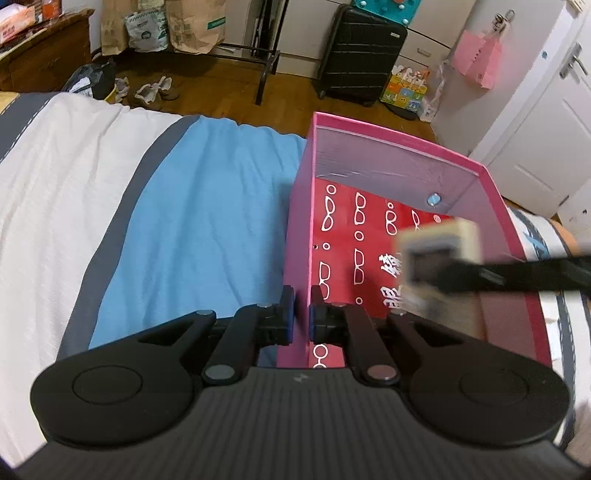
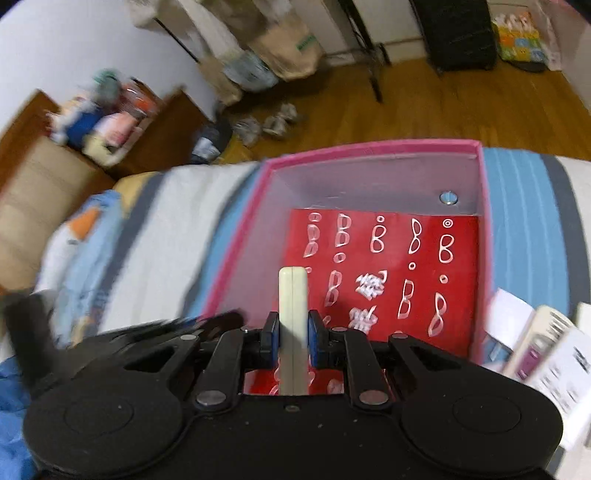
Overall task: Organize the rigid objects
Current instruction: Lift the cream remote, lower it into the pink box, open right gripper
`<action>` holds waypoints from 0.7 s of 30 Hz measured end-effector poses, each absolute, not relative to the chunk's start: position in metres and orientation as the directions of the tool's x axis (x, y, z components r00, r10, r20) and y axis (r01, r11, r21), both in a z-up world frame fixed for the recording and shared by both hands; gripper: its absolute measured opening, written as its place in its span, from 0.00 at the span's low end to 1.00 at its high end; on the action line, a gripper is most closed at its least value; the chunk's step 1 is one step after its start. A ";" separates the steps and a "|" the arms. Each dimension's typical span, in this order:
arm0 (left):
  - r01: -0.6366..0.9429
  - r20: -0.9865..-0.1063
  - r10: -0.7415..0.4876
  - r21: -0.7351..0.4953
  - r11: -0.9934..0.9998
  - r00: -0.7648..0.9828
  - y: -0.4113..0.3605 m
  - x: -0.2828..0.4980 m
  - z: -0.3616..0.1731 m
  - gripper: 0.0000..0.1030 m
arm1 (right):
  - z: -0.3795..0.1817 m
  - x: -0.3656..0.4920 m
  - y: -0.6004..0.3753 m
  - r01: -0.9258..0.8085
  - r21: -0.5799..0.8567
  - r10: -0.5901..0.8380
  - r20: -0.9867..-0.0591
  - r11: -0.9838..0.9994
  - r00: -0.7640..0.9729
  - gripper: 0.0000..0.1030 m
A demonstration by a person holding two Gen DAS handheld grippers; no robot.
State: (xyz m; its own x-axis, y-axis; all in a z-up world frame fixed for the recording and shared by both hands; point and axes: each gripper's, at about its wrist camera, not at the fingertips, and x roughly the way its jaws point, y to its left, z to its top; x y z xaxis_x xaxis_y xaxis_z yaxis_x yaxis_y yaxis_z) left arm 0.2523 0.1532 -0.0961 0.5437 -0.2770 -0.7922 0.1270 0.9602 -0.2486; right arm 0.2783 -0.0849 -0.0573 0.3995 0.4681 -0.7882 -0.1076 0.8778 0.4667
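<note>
— Bedroom, is it? What carries everything?

— A bed with a blue, grey and white striped cover (image 1: 192, 206). Behind it lies a wooden floor with a black hard-shell suitcase (image 1: 360, 51) and brown paper bags (image 1: 195, 26) against the wall.

— And the container?

— An open pink cardboard box (image 1: 299, 236) sits on the bed. A red sheet printed with white spectacle outlines (image 2: 391, 258) lies on its floor, and a small round metal stud (image 2: 448, 197) shows on the far inner wall.

— What is the left tool (image 1: 302, 314) doing?

— Its blue pads are pressed together on the box's near left wall, one pad outside, one inside, so it pinches the wall's edge.

— The right tool (image 2: 292, 332)?

— It pinches a flat cream-coloured plastic device (image 2: 293, 295), narrow edge facing the camera, upright between the pads. From the left wrist view the same device (image 1: 436, 254) shows a dark screen and hangs blurred above the box's right side.

— Touching the red sheet?

— I cannot tell; it appears to be in the air over the box's interior.

— Anything else nearby?

— Printed white paper leaflets (image 2: 554, 354) lie on the bed just beside the box's right wall.
</note>
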 end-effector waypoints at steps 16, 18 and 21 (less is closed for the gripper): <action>0.156 -0.803 -0.265 -0.214 0.964 0.535 0.149 0.248 -0.096 0.07 | -0.134 0.314 -0.062 0.032 0.537 0.482 -0.779 0.843 0.401 0.23; 0.158 -0.803 -0.269 -0.219 0.963 0.532 0.150 0.247 -0.096 0.07 | -0.129 0.313 -0.057 -0.010 0.474 0.435 -0.801 0.881 0.412 0.31; 0.158 -0.810 -0.266 -0.214 0.964 0.523 0.150 0.248 -0.095 0.07 | -0.118 0.308 -0.054 -0.032 0.339 0.319 -0.846 0.940 0.427 0.34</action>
